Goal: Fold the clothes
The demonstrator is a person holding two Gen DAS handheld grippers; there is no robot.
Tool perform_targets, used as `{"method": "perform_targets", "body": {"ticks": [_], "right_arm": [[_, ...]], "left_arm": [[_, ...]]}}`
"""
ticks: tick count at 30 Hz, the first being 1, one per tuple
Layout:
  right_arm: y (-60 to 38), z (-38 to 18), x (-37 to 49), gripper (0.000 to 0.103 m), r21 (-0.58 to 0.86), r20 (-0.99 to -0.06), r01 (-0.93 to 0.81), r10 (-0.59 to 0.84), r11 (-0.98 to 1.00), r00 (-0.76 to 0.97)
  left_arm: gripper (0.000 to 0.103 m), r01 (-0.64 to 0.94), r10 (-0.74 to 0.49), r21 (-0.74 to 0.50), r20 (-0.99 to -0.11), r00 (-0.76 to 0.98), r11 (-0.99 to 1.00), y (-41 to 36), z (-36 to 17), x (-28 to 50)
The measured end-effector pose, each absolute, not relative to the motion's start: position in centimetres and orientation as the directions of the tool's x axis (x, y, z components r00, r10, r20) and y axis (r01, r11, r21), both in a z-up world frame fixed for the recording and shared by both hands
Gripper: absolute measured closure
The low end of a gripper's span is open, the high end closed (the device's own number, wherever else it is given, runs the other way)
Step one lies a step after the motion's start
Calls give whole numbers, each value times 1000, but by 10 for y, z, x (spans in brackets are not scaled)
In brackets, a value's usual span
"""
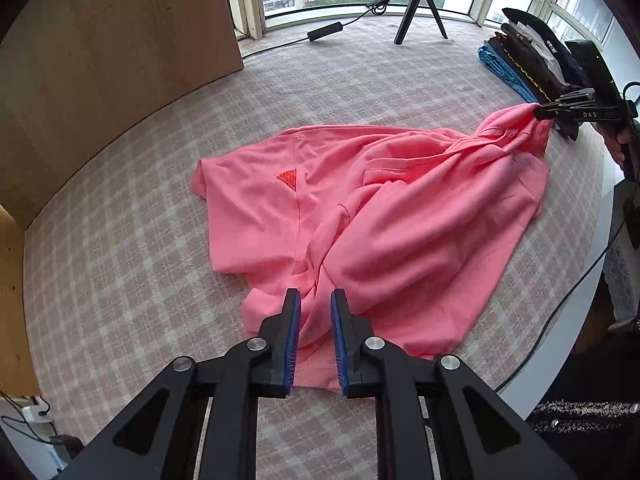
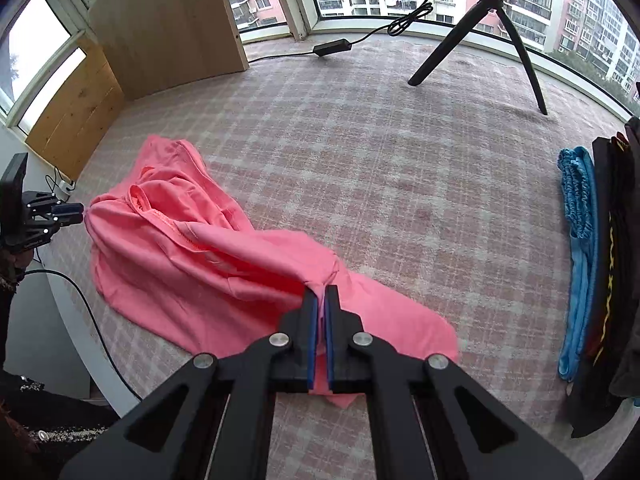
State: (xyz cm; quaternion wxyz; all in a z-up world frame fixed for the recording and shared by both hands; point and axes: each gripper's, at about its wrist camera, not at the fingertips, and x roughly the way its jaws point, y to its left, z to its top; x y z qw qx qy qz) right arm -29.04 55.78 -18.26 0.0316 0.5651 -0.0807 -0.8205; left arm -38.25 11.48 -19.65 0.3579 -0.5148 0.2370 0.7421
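A pink garment [image 1: 400, 208] lies crumpled on the checked tablecloth [image 1: 120, 280]. In the left wrist view my left gripper [image 1: 316, 300] is at the garment's near end. A bunched fold sits between its blue pads [image 1: 295, 320], and creases run into the narrow gap. The right gripper [image 1: 538, 111] at the far right pinches another part and lifts it off the table. In the right wrist view the right gripper [image 2: 320, 294] is shut tight on a pinch of the garment [image 2: 180, 264]. The left gripper [image 2: 82, 213] holds the garment's far left tip.
A stack of folded clothes [image 1: 520, 64] [image 2: 608, 260] sits by the table's right side. A black tripod [image 1: 420, 16] [image 2: 500, 40] and a cable with an adapter [image 1: 324, 32] stand at the back. A wooden board [image 1: 120, 60] leans at the left. The table's white edge [image 1: 592, 280] curves nearby.
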Motion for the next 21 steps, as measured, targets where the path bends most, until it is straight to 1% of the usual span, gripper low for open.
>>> {"method": "perform_targets", "body": {"ticks": [1, 4, 7, 9, 10, 11, 12, 13, 14, 17, 18, 20, 21], "right_arm": [[558, -192, -291, 100, 161, -935, -61, -133, -985, -329], [560, -208, -289, 100, 131, -956, -94, -100, -987, -277], [558, -213, -289, 99, 114, -959, -79, -89, -990, -267], [556, -211, -291, 98, 97, -960, -55, -79, -994, -271], [555, -209, -293, 95, 84, -959, -40, -70, -996, -275], [554, -207, -294, 90, 73, -959, -25, -63, -997, -277], [552, -207, -296, 88, 64, -960, -10, -59, -998, -273], [551, -206, -298, 85, 52, -961, 3, -50, -999, -272], [550, -205, -299, 79, 35, -961, 16, -38, -999, -272], [544, -198, -301, 65, -21, -957, 77, -2, -997, -292], [541, -194, -301, 63, -35, -954, 113, -1, -993, -300], [536, -188, -300, 54, -63, -948, 191, -1, -980, -317], [532, -186, -301, 51, -67, -945, 229, -12, -971, -326]], "left_arm": [[88, -775, 300, -30, -931, -208, -631, 116, -196, -385], [79, -782, 334, -47, -919, -211, -621, 128, -192, -394], [78, -808, 340, -30, -916, -213, -588, 149, -193, -410], [78, -836, 331, -30, -926, -184, -548, 166, -205, -422], [79, -849, 319, -30, -933, -165, -528, 170, -209, -423], [79, -862, 300, -32, -943, -142, -507, 174, -216, -423], [79, -872, 280, -32, -952, -122, -489, 178, -223, -424], [85, -874, 268, -32, -957, -114, -485, 178, -226, -423], [100, -874, 259, -33, -960, -107, -484, 179, -228, -423], [101, -876, 229, -36, -969, -87, -482, 180, -233, -421], [101, -870, 237, -35, -967, -95, -491, 177, -228, -420], [101, -856, 264, -41, -958, -113, -515, 170, -213, -418], [101, -850, 282, -48, -952, -121, -524, 166, -205, -417]]}}
